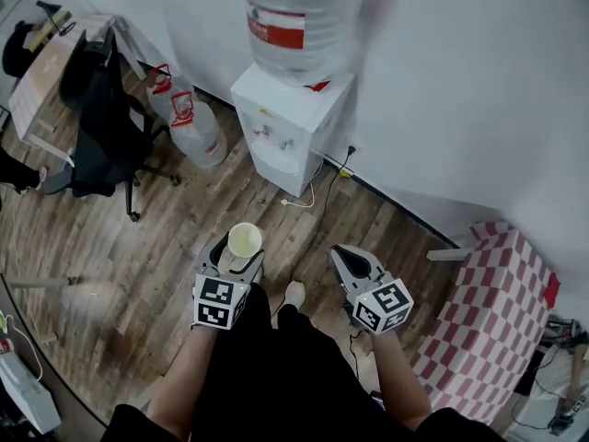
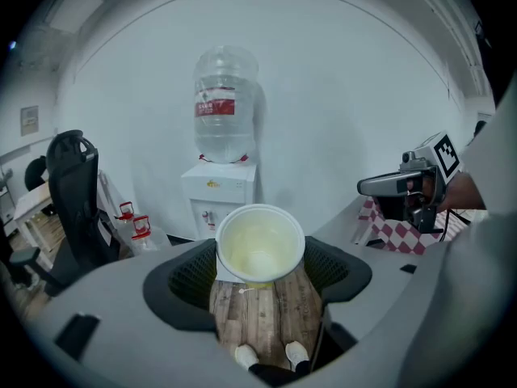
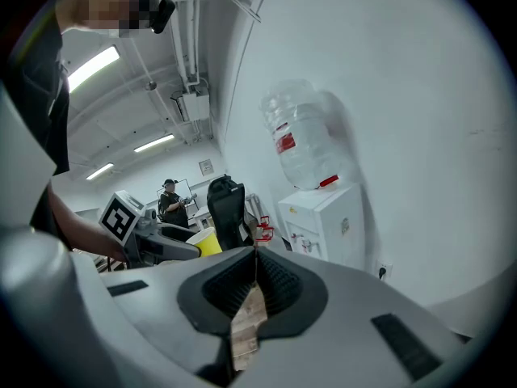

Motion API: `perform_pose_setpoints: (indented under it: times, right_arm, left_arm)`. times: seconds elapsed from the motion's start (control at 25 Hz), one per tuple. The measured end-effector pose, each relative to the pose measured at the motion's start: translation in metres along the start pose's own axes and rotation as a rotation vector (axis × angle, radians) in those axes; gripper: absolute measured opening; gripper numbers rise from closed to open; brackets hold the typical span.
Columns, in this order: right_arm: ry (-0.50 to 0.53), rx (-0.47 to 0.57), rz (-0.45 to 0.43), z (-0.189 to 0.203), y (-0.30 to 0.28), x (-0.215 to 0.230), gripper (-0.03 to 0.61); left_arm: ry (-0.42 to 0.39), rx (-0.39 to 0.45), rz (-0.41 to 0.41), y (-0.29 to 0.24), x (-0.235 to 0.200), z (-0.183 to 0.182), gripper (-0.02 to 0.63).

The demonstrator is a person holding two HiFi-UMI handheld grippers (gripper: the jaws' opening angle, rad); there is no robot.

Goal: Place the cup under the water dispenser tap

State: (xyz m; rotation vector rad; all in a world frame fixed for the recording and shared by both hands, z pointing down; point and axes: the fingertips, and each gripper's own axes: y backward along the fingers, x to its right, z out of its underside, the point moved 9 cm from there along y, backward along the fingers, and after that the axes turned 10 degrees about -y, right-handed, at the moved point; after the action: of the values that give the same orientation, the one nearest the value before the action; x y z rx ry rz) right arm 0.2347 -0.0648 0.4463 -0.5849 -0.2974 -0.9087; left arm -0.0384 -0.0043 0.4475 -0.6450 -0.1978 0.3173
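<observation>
A yellow paper cup [image 1: 245, 241] with a white inside stands upright between the jaws of my left gripper [image 1: 236, 254], which is shut on it; the same cup [image 2: 259, 245] fills the middle of the left gripper view, and its yellow side [image 3: 203, 242] shows in the right gripper view. My right gripper [image 1: 354, 263] is shut with nothing in it, level with the left one. The white water dispenser [image 1: 291, 127] with a big clear bottle [image 1: 299, 21] stands against the wall ahead, its taps [image 1: 268, 135] facing me. The dispenser [image 2: 218, 196] is still some way off.
A black office chair [image 1: 101, 122] and a desk [image 1: 48, 72] stand at the left. Two spare water bottles [image 1: 195, 129] lean by the dispenser. A red-and-white checked cloth [image 1: 492, 311] covers something at the right. A cable [image 1: 317, 190] lies on the wood floor. A person [image 3: 170, 204] stands far off.
</observation>
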Motion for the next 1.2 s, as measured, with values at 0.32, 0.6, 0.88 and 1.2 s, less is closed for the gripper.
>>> perform_pose_setpoints:
  times: [0.32,0.6,0.88,1.2]
  right_arm:
    - [0.011,0.003,-0.008,-0.019,-0.047,0.009,0.021]
    - [-0.035,0.011,0.107,-0.005,-0.106,0.040,0.023]
    - [-0.036,-0.043,0.142,0.016,-0.165,0.068,0.022]
    - [-0.005,-0.096,0.142,0.049,-0.244,0.093,0.023]
  left_arm:
    - [-0.010,-0.010,0.049,-0.064,-0.033,-0.001,0.348]
    - [-0.028,-0.040,0.108,-0.154,-0.071,0.016,0.348]
    - [-0.005,-0.064,0.115,-0.241,-0.105,0.049,0.348]
    - [0.002,-0.079,0.096,-0.334,-0.151,0.092,0.348]
